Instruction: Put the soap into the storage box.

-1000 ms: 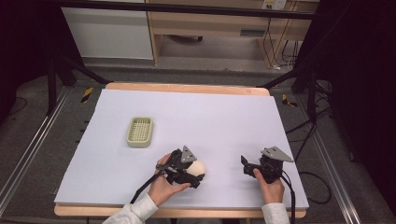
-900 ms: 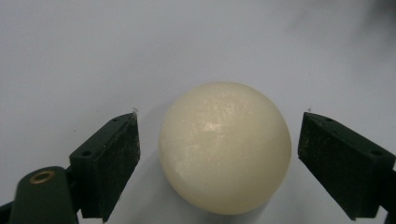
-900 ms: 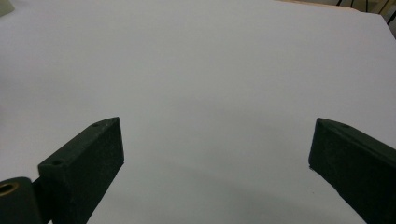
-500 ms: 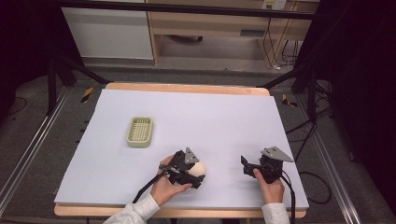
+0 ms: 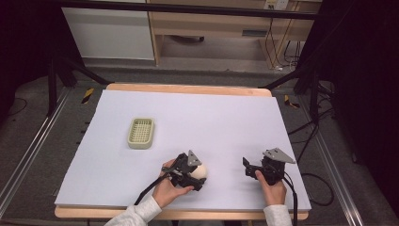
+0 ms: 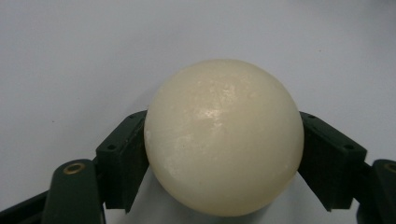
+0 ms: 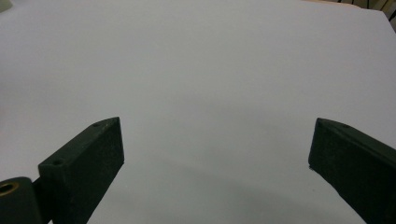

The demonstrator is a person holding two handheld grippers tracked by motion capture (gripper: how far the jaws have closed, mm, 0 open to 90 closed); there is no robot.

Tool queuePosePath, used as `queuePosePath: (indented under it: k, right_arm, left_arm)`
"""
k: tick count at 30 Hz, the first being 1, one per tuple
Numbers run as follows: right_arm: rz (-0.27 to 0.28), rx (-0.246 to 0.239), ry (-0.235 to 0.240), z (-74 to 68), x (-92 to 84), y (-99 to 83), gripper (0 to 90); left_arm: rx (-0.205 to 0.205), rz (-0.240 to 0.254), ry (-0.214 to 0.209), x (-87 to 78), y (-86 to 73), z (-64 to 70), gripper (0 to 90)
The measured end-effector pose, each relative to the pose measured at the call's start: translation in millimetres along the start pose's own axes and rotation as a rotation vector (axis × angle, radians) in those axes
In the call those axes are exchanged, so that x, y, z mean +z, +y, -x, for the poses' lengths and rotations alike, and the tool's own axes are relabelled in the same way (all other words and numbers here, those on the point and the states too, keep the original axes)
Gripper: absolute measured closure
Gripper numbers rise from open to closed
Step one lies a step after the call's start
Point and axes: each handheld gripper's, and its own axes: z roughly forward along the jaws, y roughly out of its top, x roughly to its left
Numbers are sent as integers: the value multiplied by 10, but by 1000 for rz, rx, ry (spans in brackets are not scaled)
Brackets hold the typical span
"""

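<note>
The left gripper (image 6: 223, 154) has just been closing and now squeezes the round cream soap (image 6: 223, 137) between its jaws. The green dish (image 5: 141, 133) lies at ten o'clock from it (well apart), while the right gripper (image 7: 215, 154) rests wide open, holding nothing.

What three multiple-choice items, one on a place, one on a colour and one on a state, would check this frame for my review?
1. Where does the slatted tray lie relative to the left gripper?
A. Farther up the table and to its left
B. Between the two grippers
C. Right of the right gripper

2. What colour is the round soap?
A. Blue
B. Cream
C. Red

3. How do the right gripper jaws stand?
A. Shut on the soap
B. Wide apart with nothing between them
C. Shut on the tray

Answers:
1. A, the high view shows the tray up and left of the left gripper.
2. B, the left gripper view shows it cream, both pads against it.
3. B, the right gripper view shows bare table between them.
</note>
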Motion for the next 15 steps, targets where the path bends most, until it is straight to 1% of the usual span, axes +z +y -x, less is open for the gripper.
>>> queuePosePath:
  k: [7,12,15]
  right_arm:
    - [-2,-6,-3,6,5,-4,38]
    - [-2,-6,-4,5,4,-4,38]
    - [-1,-7,-3,5,4,-4,38]
  left_arm:
    - [-1,2,8,0,-1,9,241]
    - [-6,0,3,-8,-2,7,242]
    - [0,-8,6,-17,0,16,243]
